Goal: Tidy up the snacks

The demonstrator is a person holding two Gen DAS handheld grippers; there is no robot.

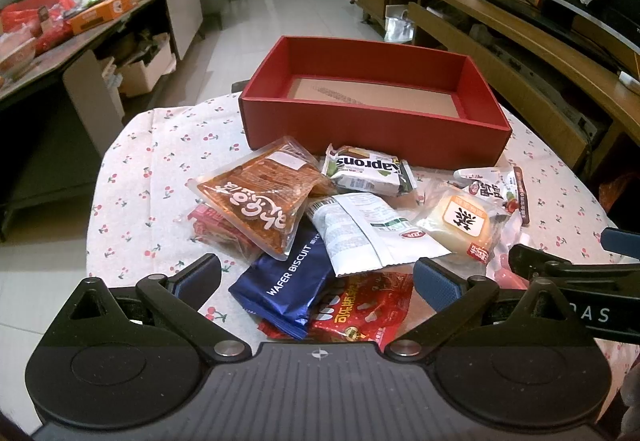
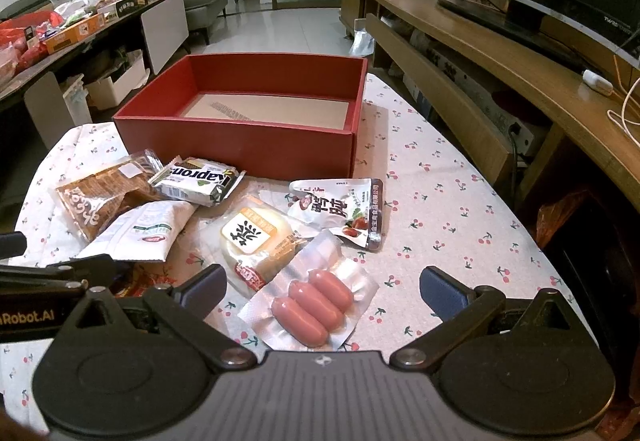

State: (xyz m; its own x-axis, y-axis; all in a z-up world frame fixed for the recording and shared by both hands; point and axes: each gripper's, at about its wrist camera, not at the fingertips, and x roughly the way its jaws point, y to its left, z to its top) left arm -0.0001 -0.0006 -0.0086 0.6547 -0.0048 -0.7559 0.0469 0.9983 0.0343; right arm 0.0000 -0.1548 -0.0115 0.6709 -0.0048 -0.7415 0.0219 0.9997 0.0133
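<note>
An open red box [image 1: 376, 129] stands empty at the far side of the cherry-print table; it also shows in the right wrist view [image 2: 240, 145]. Several snack packs lie in a pile in front of it. My left gripper [image 1: 316, 277] is open, low over a blue wafer biscuit pack [image 1: 288, 289] and a red pack [image 1: 360, 309]. My right gripper [image 2: 322, 287] is open around a clear pack of three sausages [image 2: 312, 305]. A round bun pack [image 2: 256, 233], a Kaprons wafer [image 2: 198, 179] and an orange pack [image 1: 260, 197] lie further in.
The table's cloth [image 2: 440, 209] has bare room to the right of the box. A wooden TV bench [image 2: 500, 53] runs along the right. A cluttered side table [image 1: 60, 25] stands at the left. The right gripper's arm [image 1: 580, 281] shows at the left view's right edge.
</note>
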